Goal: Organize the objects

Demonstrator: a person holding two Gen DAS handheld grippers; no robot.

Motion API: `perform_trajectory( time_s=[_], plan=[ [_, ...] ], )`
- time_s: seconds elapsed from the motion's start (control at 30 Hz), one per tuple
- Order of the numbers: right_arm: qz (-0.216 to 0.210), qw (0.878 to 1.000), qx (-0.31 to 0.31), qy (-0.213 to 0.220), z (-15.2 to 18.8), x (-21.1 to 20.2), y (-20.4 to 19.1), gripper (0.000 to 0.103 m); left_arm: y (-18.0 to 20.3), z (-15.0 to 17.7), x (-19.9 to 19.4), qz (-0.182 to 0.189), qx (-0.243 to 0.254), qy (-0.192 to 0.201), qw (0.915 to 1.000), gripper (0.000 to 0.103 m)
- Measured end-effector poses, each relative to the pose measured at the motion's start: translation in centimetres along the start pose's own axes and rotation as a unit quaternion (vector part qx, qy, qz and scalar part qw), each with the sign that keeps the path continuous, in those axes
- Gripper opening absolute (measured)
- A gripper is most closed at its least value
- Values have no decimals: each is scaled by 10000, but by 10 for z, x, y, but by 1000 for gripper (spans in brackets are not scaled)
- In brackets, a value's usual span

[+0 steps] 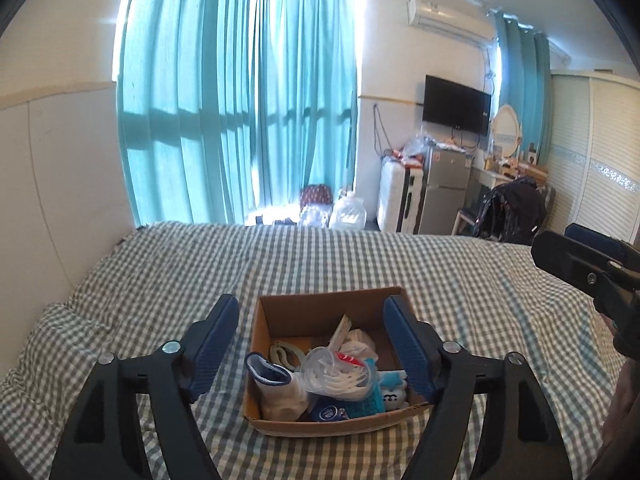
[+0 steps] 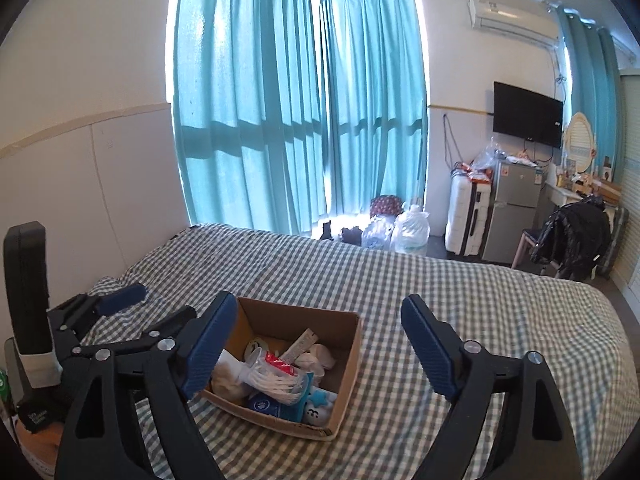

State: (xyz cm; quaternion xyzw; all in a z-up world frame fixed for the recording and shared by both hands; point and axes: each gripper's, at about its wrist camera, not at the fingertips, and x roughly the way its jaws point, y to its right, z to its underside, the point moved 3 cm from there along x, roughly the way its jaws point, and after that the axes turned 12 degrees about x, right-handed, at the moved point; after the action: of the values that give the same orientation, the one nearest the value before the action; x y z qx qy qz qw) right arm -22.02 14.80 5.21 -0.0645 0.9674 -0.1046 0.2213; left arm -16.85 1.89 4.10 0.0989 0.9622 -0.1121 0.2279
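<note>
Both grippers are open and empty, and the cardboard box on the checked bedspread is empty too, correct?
Not quite. The cardboard box is not empty: it holds a sock, a clear plastic cup and other small items, as the left wrist view shows. The left gripper and right gripper are indeed open and empty.

Ahead of your left gripper (image 1: 312, 340), between its spread fingers: a cardboard box (image 1: 276, 314) on the bed (image 1: 460, 280). In the box: sock (image 1: 276, 388) at left, plastic cup (image 1: 336, 372) at centre, round tin (image 1: 326, 414) at the near wall, small plush toy (image 1: 394, 394) at right. Your right gripper (image 2: 316, 344) sits right of the box. Beyond the bed: curtains (image 1: 240, 100); to their right, a suitcase (image 1: 398, 198), fridge (image 1: 444, 192) and wall television (image 1: 456, 104).
</note>
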Motion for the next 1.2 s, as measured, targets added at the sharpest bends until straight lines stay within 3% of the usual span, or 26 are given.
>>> perform_trajectory(
  time_s=[0.3, 0.47, 0.67, 0.9, 1.2],
  plan=[
    [172, 9993, 28, 323, 5, -53, -2, 95, -8, -1, -55, -294, -46, 359, 9989, 96],
    [318, 9980, 99, 547, 18, -83, 6, 103, -5, 10, -83, -255, -116, 541, 9981, 103],
    [324, 9945, 258, 958, 48, -109, 13, 103, 4, 28, -109, -338, -152, 891, 9953, 103],
    [573, 9946, 346, 790, 100, -87, 31, 103, 20, 72, -97, -633, 31, 505, 9967, 103],
    [605, 9964, 317, 508, 117, -62, 36, 103, 25, 92, -86, -556, 38, 267, 9981, 103]
  ],
)
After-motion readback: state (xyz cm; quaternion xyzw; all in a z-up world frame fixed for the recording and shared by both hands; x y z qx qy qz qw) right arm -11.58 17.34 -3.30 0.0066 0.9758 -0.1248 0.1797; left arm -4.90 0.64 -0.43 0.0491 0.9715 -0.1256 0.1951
